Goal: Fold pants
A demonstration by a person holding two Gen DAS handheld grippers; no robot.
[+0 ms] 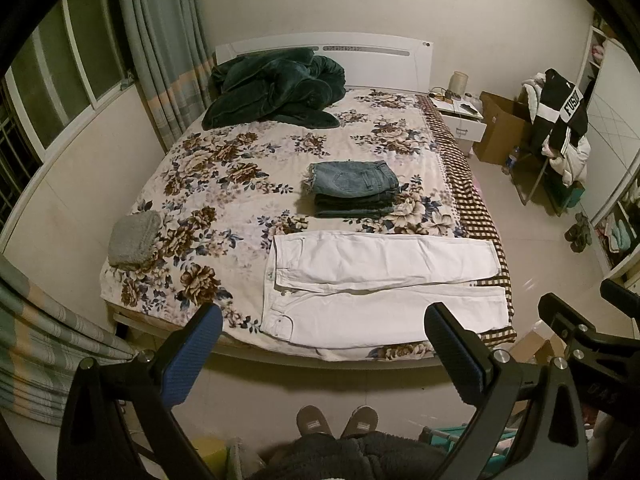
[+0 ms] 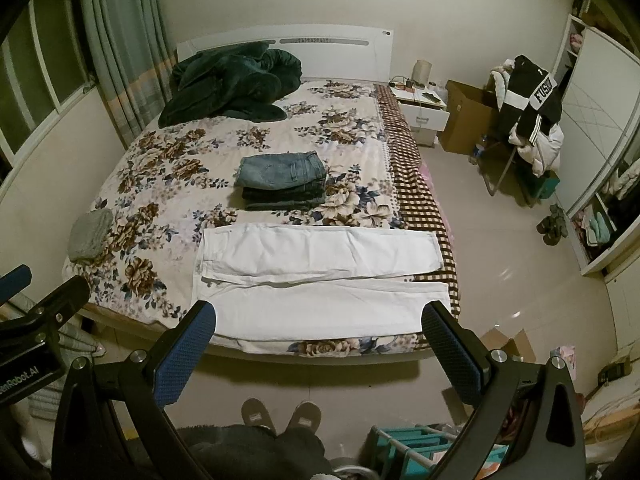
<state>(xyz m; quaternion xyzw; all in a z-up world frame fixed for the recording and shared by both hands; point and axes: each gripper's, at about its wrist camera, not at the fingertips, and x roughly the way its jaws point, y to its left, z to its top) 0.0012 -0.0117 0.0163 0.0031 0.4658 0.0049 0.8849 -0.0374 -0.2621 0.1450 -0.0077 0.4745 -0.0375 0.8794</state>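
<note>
White pants (image 1: 380, 280) lie flat across the foot of the bed (image 1: 224, 184), waist to the left, both legs stretched to the right. They also show in the right wrist view (image 2: 316, 276). My left gripper (image 1: 324, 340) is open and empty, held back above the floor, short of the bed's front edge. My right gripper (image 2: 320, 336) is open and empty too, beside the left one. The right gripper shows in the left wrist view (image 1: 580, 320), and the left gripper in the right wrist view (image 2: 36, 300).
A stack of folded jeans (image 1: 352, 188) sits mid-bed behind the white pants. A folded grey cloth (image 1: 132, 240) lies at the bed's left edge. A dark green blanket (image 1: 276, 88) is heaped by the headboard. Nightstand (image 1: 460, 116), cardboard box, and clothes-laden chair (image 1: 560, 120) stand to the right.
</note>
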